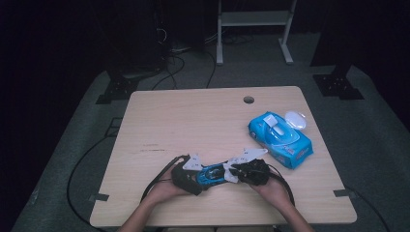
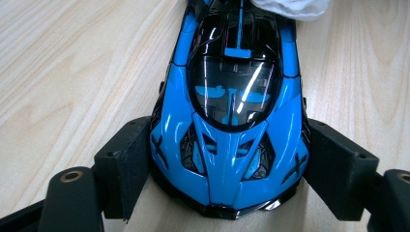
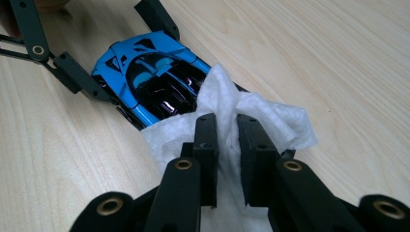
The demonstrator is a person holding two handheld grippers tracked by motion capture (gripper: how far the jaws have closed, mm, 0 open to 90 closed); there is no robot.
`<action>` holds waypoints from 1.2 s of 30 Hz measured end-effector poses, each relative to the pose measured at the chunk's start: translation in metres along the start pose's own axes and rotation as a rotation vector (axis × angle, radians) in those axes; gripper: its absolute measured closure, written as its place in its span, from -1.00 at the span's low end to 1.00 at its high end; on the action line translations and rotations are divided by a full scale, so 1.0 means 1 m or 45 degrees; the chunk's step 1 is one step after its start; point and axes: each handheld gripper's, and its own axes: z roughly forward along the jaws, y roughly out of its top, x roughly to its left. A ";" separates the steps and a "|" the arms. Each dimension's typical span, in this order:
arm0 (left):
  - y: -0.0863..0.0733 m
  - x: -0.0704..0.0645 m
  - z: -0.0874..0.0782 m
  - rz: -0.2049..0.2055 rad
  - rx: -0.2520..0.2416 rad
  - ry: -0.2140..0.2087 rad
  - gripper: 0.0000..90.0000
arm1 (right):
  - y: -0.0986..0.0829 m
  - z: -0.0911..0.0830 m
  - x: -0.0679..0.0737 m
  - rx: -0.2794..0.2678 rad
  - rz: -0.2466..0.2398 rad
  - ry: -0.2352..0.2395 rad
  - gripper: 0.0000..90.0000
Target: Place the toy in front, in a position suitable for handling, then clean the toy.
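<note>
Left gripper (image 2: 227,164): jaws pressed against both flanks of the toy car (image 2: 232,121), one pad on each side of its nose end; the car's nose points back toward this gripper's body, its roof and tail running away ahead of the jaws.
Right gripper (image 3: 227,145): jaws nearly closed, pinching a fold of the white wipe (image 3: 232,116) between the pads; the cloth bunches up between and ahead of the tips.
Toy car: blue and black, wheels down on the wooden table (image 1: 193,121), lying straight between the two grippers; in the high view it sits just ahead of the person's hands, near the table's close edge.
White wipe: draped over the tail end of the car, just beyond the right gripper's tips, touching the bodywork; its far edge also shows at the top of the left gripper view.
Grippers to each other: facing one another, with the car between them.
Wipes pack (image 1: 280,139): blue, lid flipped open, ahead and to the right of the right gripper, well apart from the car.
Hands: each wrapped around its gripper body.
</note>
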 end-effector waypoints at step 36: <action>-0.001 -0.002 -0.002 0.003 0.002 0.002 -0.46 | 0.000 0.000 -0.003 -0.034 0.030 0.020 0.76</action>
